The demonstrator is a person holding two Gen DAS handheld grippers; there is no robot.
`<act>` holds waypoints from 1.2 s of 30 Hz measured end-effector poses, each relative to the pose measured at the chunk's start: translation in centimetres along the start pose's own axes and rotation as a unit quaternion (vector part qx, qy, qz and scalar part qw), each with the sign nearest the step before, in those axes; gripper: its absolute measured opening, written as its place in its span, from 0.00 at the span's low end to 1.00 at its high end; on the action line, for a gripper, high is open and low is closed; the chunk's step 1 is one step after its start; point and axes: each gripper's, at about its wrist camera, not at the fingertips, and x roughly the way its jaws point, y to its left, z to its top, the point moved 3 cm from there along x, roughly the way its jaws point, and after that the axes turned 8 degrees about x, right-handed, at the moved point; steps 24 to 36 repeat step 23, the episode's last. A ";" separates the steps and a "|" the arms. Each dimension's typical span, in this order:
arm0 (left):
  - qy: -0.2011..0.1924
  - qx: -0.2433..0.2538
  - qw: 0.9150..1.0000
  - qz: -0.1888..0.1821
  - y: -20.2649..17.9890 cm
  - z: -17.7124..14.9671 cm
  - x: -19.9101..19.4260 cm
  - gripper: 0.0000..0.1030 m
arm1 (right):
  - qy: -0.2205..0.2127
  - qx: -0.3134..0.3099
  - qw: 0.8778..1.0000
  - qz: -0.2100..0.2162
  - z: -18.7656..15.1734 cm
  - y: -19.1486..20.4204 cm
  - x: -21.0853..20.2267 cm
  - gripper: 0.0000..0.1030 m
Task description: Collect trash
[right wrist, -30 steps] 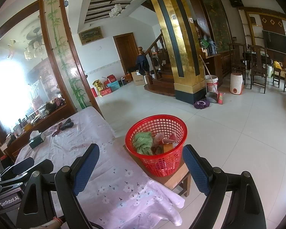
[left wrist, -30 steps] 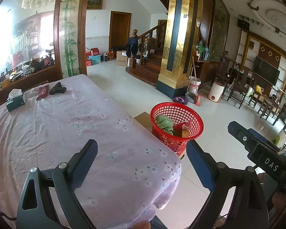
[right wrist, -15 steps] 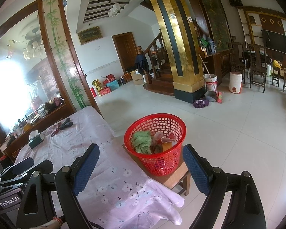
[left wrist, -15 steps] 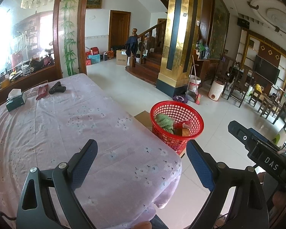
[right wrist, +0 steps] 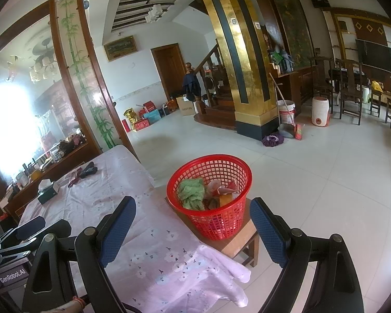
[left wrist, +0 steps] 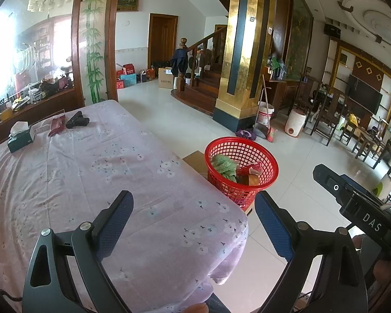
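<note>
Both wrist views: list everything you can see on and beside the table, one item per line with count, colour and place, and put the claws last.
Table: one, covered with a lilac floral cloth, fills the near left.
Tissue box: one, dark green, far left end of the table.
Dark red packet: one, far end, right of the tissue box.
Black object: one, beside the packet; cannot tell what it is.
Basket: one, red mesh, on the stool, holding trash.
Green crumpled item: one, inside the basket, left side.
Stool: one, wooden, at the table's right edge.
Left claw: open, empty.
Right claw: open, empty.
</note>
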 end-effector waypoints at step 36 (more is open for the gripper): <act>0.007 0.009 1.000 0.009 1.2 -0.3 0.9 0.90 | 0.008 0.006 1.000 0.002 0.1 -0.1 0.1 0.89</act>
